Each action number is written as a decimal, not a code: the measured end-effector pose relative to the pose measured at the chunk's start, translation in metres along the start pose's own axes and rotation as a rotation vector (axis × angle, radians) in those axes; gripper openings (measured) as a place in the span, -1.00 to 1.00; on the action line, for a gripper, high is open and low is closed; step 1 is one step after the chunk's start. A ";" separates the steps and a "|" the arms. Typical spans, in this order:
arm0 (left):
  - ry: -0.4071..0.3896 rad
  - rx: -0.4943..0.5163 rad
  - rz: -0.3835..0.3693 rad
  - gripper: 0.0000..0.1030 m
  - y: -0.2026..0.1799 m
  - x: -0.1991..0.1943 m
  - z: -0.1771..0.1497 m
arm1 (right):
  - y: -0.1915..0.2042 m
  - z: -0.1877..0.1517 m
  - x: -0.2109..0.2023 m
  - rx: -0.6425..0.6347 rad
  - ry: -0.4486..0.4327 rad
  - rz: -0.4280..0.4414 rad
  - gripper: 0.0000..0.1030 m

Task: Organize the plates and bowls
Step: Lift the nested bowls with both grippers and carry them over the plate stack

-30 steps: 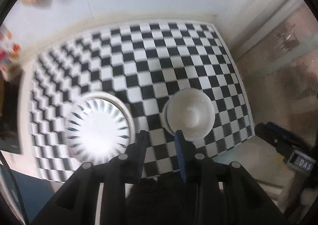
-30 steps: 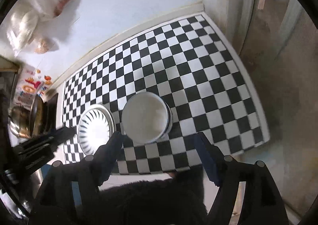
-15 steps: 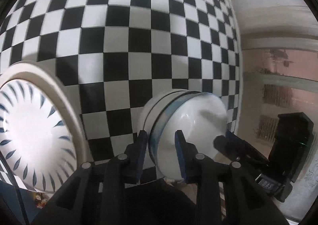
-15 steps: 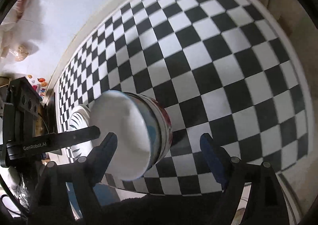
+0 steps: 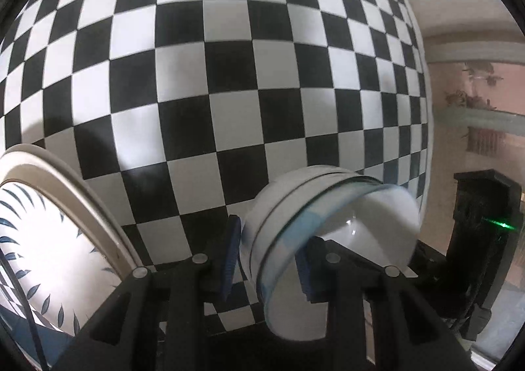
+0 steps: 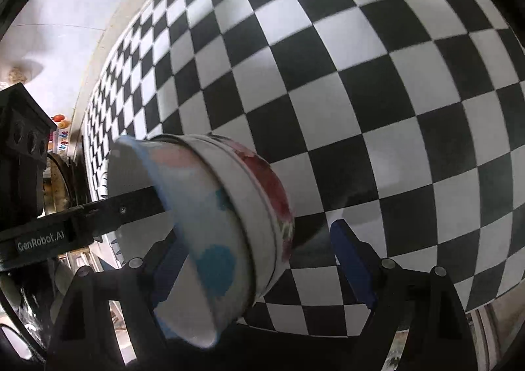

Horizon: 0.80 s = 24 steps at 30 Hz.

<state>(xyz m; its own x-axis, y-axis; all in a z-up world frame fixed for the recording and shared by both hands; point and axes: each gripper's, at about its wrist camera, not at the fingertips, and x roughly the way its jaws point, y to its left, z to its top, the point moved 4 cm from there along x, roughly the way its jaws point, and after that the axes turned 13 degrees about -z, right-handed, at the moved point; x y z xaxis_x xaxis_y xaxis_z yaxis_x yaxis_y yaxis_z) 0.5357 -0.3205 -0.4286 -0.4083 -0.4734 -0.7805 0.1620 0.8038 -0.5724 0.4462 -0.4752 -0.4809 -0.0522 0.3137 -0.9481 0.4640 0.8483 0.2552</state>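
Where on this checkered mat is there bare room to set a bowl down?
Free: the checkered mat beyond the stacked bowls toward the wall, and right of them in the right wrist view. Crowded: the near edge, with the patterned plate, bowls and both tools.

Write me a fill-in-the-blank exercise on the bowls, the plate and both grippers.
1. The dishes sit on a black-and-white ___ tablecloth.
2. The left gripper has one finger outside the stacked bowls and the other ___ them.
3. In the left wrist view, the plate lies to the ___ of the bowls.
4. The right gripper has its jaws ___.

Missing words: checkered; inside; left; open
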 end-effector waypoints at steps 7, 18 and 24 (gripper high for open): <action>-0.007 -0.012 -0.082 -0.39 0.009 0.009 0.000 | -0.003 0.003 0.015 0.067 0.030 0.093 0.12; -0.056 -0.017 -0.076 -0.41 0.009 -0.003 -0.016 | -0.006 -0.008 0.020 0.076 0.039 0.127 0.09; -0.080 -0.017 -0.072 -0.41 0.008 -0.011 -0.019 | 0.011 -0.009 0.017 0.048 0.016 0.117 0.08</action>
<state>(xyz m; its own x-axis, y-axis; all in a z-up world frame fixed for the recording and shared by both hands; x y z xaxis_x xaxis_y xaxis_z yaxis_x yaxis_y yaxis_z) 0.5242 -0.3014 -0.4196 -0.3454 -0.5568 -0.7554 0.1193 0.7724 -0.6238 0.4424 -0.4565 -0.4929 -0.0086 0.4165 -0.9091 0.5095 0.7841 0.3544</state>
